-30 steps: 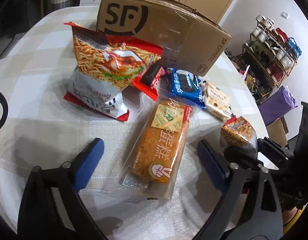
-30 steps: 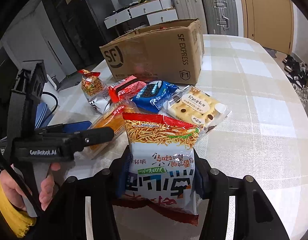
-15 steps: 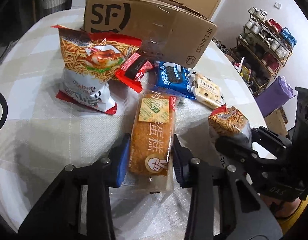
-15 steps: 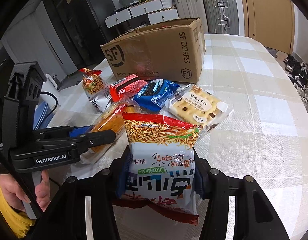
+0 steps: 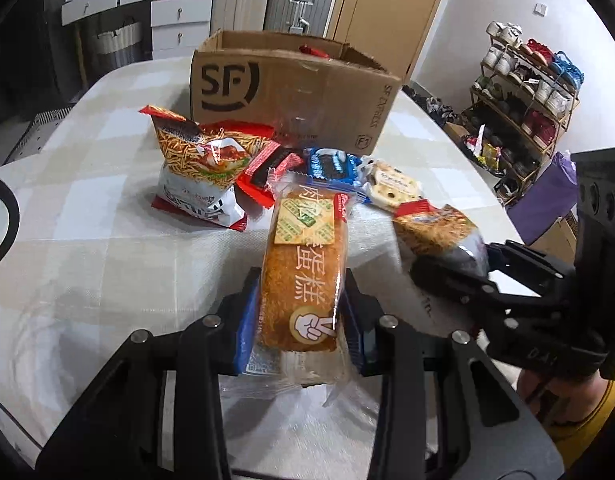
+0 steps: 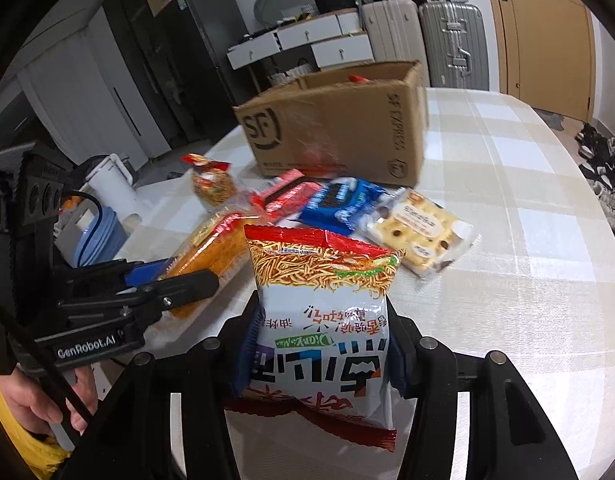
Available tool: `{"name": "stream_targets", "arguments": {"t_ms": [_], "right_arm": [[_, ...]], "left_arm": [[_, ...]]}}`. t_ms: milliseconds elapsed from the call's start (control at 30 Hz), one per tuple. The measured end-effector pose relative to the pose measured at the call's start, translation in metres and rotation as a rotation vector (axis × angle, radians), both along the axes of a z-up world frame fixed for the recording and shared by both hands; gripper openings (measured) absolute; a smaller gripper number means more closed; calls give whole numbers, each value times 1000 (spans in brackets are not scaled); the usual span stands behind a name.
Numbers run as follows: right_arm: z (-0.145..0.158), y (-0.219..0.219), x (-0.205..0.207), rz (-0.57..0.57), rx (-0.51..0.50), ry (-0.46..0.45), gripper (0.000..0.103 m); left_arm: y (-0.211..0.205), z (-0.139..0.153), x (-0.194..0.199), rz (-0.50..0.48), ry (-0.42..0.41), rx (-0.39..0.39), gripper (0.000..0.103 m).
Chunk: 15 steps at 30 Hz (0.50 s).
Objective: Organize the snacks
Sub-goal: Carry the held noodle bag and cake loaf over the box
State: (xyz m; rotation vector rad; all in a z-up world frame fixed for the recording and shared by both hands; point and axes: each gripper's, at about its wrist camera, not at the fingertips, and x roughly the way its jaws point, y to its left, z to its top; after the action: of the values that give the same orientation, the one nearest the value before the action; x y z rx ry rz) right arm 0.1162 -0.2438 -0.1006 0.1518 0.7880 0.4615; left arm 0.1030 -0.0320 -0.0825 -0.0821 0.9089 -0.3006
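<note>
Left claw just closed on the cake pack, right claw clamps the noodle bag; lift both clear of the tabletop, then over the box rim.

Both wrist views look down-forward from close over the table, sharing the far cardboard box.

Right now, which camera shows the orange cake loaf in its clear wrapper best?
The left wrist view: the orange cake loaf fills the centre, clamped in the left claw. The right wrist view shows only its side, partly behind that claw.
</note>
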Motion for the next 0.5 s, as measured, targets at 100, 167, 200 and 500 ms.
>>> {"name": "stream_targets", "arguments": {"t_ms": [100,167,200,500], "right_arm": [[5,8,-8,11,-1,-21,53],[6,10,-13,10,6,-25,53],[7,11,-17,3,6,-31,53],[30,26,-41,17,2,-135,53]], "left_arm": [[5,8,-12,-1,-14,4,34],[9,12,-19,4,-24,-4,34],[12,14,-22,8,-27,-9,34],[48,47,-55,99,-48,-57,34]]}}
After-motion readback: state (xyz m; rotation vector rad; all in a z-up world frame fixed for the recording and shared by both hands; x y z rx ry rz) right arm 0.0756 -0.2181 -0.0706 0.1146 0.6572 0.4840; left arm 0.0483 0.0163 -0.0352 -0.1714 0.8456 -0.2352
